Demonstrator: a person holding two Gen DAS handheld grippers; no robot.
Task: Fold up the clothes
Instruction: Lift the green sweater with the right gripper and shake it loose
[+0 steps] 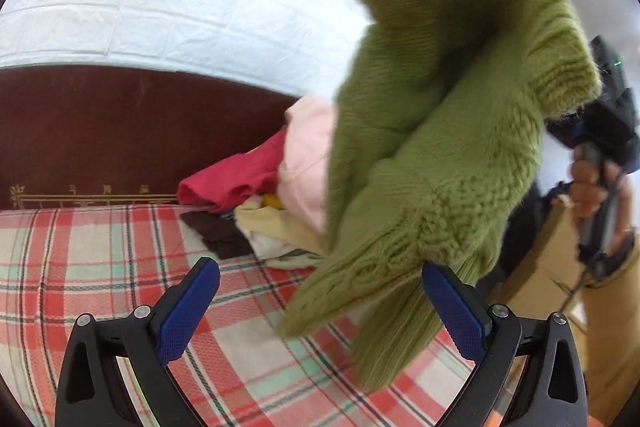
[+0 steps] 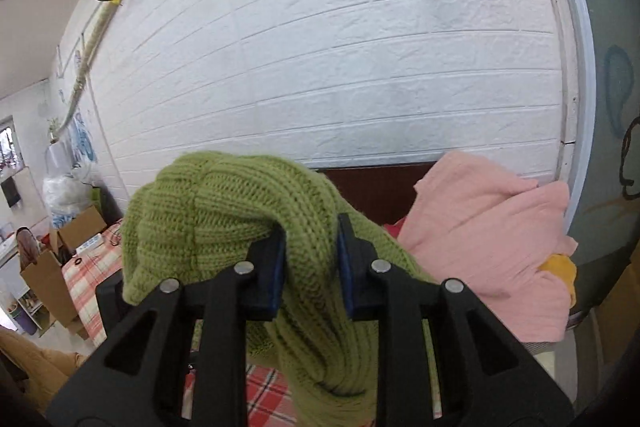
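Left wrist view first: the green knit sweater (image 1: 440,131) hangs in the air from about one o'clock, drooping down to its ribbed hem at five o'clock, well above the plaid bedspread (image 1: 100,267). My read is that it's lifted high so its own weight pulls it straight before it is laid flat. The left gripper (image 1: 320,303) is spread wide, blue pads far apart, gripping nothing; the hem dangles just in front of the right-hand pad, and contact is hard to call. It looks poised to catch that loose end. At ten to eleven o'clock from the hem, a pile of clothes (image 1: 260,203) waits against the dark headboard (image 1: 120,131), red and pink on top.

Right wrist view now: the right gripper (image 2: 310,267) is clamped down on a thick bunch of the sweater, jaws nearly closed with knit squeezed between them, fabric spilling over at ten o'clock and falling away at six. A pink garment (image 2: 488,247) sits at three o'clock, the white brick wall (image 2: 320,47) behind.
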